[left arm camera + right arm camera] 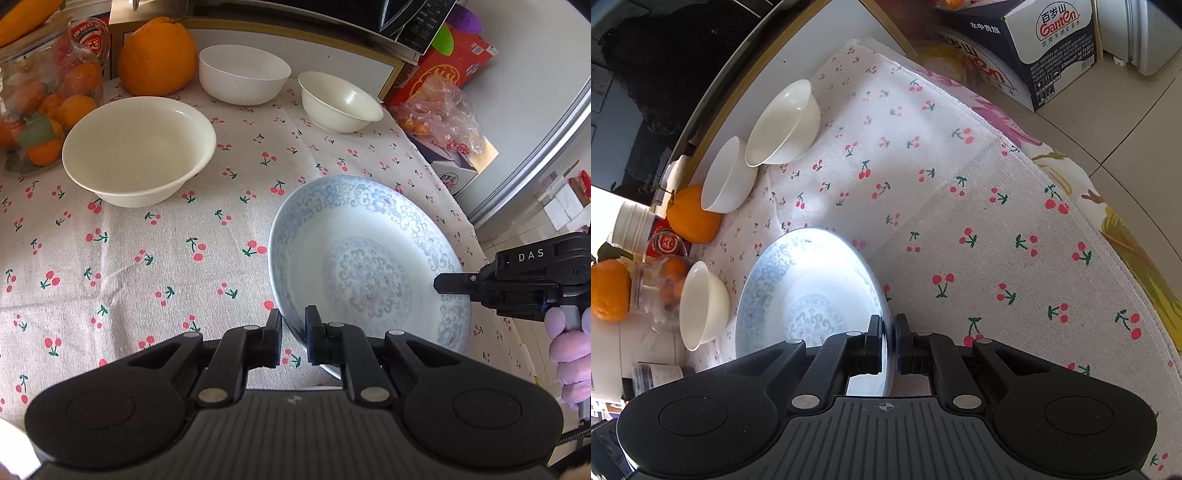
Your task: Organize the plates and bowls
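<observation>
A blue-patterned white plate (369,266) sits tilted over the cherry-print tablecloth (166,258). My left gripper (293,328) straddles its near-left rim, fingers narrowly apart around the edge. My right gripper (888,332) is shut on the plate's (805,288) right rim; it shows in the left wrist view (448,283) at the plate's right edge. Three white bowls stand beyond: a large one (138,149) at left, one (243,72) at the back middle, one (340,101) at the back right.
A big orange (157,55) and a glass jar of small oranges (40,99) stand at the back left. The table's right edge (461,221) drops to the floor, where boxes and a bag of fruit (439,118) lie. A water carton (1034,48) stands beyond the table.
</observation>
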`<state>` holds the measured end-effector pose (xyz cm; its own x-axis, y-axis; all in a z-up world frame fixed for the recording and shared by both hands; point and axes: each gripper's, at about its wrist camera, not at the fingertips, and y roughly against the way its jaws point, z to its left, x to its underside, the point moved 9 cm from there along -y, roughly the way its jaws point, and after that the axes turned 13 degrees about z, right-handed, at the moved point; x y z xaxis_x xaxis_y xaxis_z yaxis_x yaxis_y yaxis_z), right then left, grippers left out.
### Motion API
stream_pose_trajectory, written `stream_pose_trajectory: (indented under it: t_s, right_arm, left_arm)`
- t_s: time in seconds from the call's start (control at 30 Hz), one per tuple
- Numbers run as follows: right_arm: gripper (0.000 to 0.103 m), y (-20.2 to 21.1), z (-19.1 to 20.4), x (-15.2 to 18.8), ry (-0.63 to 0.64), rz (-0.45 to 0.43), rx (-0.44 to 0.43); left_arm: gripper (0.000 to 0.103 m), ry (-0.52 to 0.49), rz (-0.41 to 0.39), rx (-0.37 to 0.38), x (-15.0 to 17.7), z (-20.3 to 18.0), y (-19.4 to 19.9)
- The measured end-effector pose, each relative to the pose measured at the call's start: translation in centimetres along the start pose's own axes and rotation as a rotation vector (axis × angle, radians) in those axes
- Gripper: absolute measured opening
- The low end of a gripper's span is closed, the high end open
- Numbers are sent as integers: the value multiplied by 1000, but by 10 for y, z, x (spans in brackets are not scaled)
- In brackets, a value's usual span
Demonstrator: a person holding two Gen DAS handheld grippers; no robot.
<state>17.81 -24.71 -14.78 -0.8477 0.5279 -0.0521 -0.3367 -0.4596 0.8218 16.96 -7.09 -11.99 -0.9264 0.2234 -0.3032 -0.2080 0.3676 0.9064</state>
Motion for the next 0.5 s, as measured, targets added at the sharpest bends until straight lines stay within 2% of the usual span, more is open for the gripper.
stream_pose_trajectory:
  t_s: [0.5]
  right_arm:
    - [11,-1,0,0,21,8,12]
  left_arm:
    - [12,-8,10,14,2,2,1]
